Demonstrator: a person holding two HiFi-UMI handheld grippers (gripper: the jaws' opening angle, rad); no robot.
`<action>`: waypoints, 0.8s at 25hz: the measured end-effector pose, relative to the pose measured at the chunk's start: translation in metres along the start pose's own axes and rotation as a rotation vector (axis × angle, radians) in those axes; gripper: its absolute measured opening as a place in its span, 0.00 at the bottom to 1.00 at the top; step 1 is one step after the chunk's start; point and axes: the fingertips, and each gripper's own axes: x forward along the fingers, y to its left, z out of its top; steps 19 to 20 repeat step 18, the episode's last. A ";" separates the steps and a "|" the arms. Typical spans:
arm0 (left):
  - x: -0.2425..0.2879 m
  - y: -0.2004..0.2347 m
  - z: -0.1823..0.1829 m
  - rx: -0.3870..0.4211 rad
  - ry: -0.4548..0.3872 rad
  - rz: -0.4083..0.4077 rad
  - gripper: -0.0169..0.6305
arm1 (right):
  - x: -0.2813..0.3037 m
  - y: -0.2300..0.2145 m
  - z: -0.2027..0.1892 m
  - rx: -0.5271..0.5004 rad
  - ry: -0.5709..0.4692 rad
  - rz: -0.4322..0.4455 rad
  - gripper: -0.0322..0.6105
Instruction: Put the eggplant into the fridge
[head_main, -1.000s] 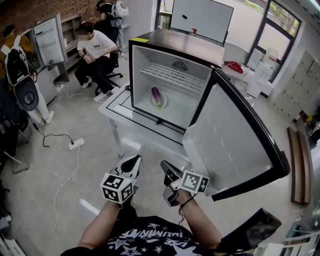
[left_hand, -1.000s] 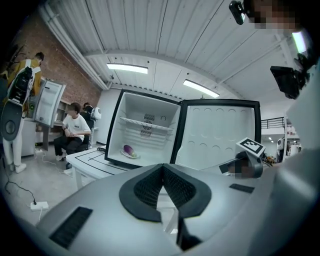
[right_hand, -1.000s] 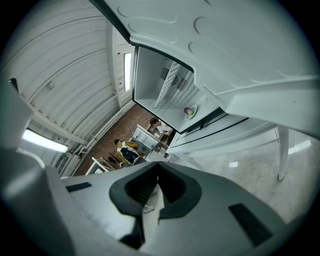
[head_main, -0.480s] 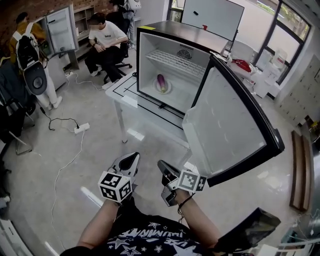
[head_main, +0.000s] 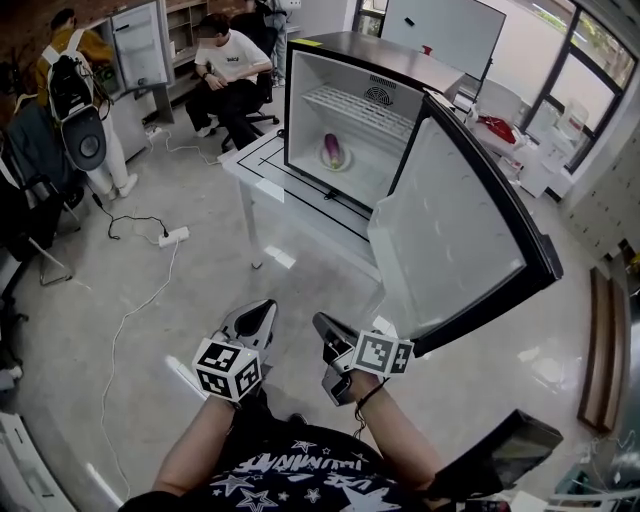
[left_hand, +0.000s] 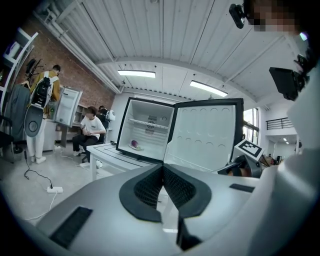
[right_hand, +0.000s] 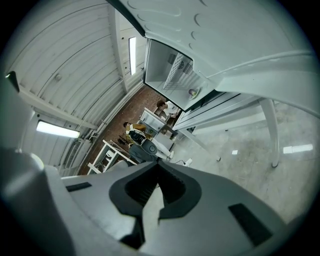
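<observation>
1 fridge (head_main: 385, 45) stands on a white table (head_main: 258, 172), well ahead of the person, and its door (head_main: 450, 240) swings wide toward the right, inner face showing. Below, close to the body, are the 2 tools: the left gripper (head_main: 259, 317) and the right gripper (head_main: 328, 333). Each one's own view shows its jaws clenched tip to tip with nothing between them. Smallest of all, the eggplant (head_main: 333, 149) lies on a plate (head_main: 346, 163) on the fridge floor under the wire shelf, so the placing looks done and only the door seems left. To shut it well, I would step in and set the right gripper, jaws kept together, against the outer face near the free edge. Then push in 1 steady arc so the fridge does not slide on the table, and press until the seal meets the frame.
</observation>
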 end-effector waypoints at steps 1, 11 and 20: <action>-0.003 -0.001 0.001 -0.001 -0.003 0.004 0.04 | 0.000 0.001 -0.002 0.000 0.005 0.002 0.06; -0.026 0.010 -0.010 -0.016 0.011 0.031 0.04 | 0.010 0.011 -0.019 0.002 0.036 0.011 0.06; -0.026 0.012 -0.016 -0.026 0.029 0.027 0.04 | 0.012 0.009 -0.023 0.011 0.048 -0.001 0.06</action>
